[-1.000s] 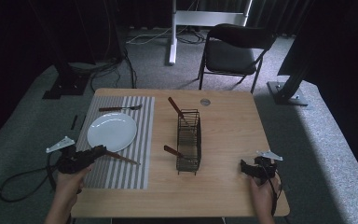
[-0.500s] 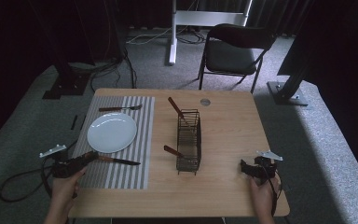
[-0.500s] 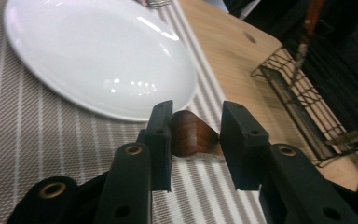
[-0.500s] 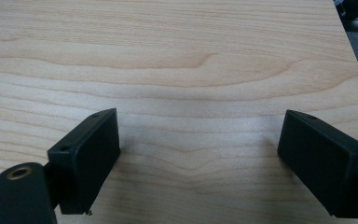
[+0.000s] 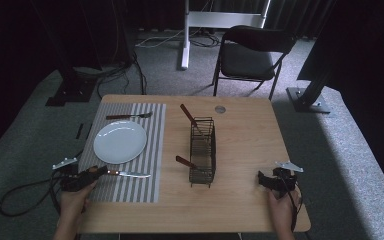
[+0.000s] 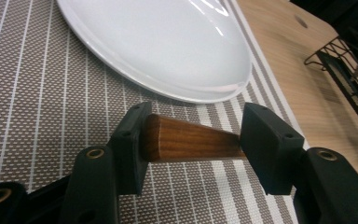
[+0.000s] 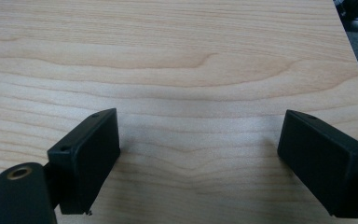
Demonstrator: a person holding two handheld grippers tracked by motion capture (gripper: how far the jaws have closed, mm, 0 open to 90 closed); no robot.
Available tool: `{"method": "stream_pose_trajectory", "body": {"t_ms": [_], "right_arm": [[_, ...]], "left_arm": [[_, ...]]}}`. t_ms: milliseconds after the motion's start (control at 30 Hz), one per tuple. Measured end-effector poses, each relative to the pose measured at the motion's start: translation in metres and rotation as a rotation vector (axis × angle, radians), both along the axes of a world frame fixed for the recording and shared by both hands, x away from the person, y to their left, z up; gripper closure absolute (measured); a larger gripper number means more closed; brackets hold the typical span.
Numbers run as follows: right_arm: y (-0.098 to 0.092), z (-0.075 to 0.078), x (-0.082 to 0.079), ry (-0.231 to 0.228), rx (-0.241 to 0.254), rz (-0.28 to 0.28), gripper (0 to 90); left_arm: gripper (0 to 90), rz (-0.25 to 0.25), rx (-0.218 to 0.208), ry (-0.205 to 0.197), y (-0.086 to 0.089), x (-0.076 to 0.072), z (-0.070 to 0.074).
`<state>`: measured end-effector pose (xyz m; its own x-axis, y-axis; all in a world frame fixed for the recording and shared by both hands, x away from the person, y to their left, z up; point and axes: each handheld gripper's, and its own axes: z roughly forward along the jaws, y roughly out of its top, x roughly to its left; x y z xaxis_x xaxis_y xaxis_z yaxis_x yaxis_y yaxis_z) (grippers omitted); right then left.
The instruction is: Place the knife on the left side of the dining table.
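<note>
A place setting takes shape on a wooden table [image 5: 240,150]: the left gripper [image 5: 87,177], at the seven o'clock corner, has its jaws around the wooden handle of a table knife [image 5: 127,174], which lies on the striped placemat [image 5: 130,150] just below the one white plate [image 5: 120,141]. From the left gripper view the handle sits between the jaws with a slight gap, so the knife looks set down or nearly so. One fork [image 5: 129,116] lies at the plate's twelve o'clock. A black wire caddy [image 5: 202,150] at table centre holds two more wooden-handled utensils. The right gripper [image 5: 272,181] rests at five o'clock, jaws wide apart and empty. The next move, likely, is backing off the knife cleanly without dragging it.
</note>
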<state>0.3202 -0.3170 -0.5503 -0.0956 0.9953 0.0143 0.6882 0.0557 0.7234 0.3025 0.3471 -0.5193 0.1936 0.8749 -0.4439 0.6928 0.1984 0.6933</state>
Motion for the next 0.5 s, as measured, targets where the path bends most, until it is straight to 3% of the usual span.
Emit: {"method": "stream_pose_trajectory", "body": {"t_ms": [133, 167, 333, 433, 500], "right_arm": [[0.000, 0.000, 0.000, 0.000, 0.000, 0.000, 12.0], [0.000, 0.000, 0.000, 0.000, 0.000, 0.000, 12.0], [0.000, 0.000, 0.000, 0.000, 0.000, 0.000, 12.0], [0.000, 0.000, 0.000, 0.000, 0.000, 0.000, 12.0], [0.000, 0.000, 0.000, 0.000, 0.000, 0.000, 12.0]], "left_arm": [[39.6, 0.014, 0.042, 0.020, -0.003, 0.002, -0.002], [38.5, 0.024, 0.071, 0.028, -0.004, 0.003, -0.003], [36.7, 0.038, 0.072, 0.030, -0.005, 0.003, -0.005], [30.5, 0.048, 0.115, 0.052, -0.011, 0.008, -0.011], [28.5, 0.055, 0.117, 0.054, -0.012, 0.009, -0.012]]}}
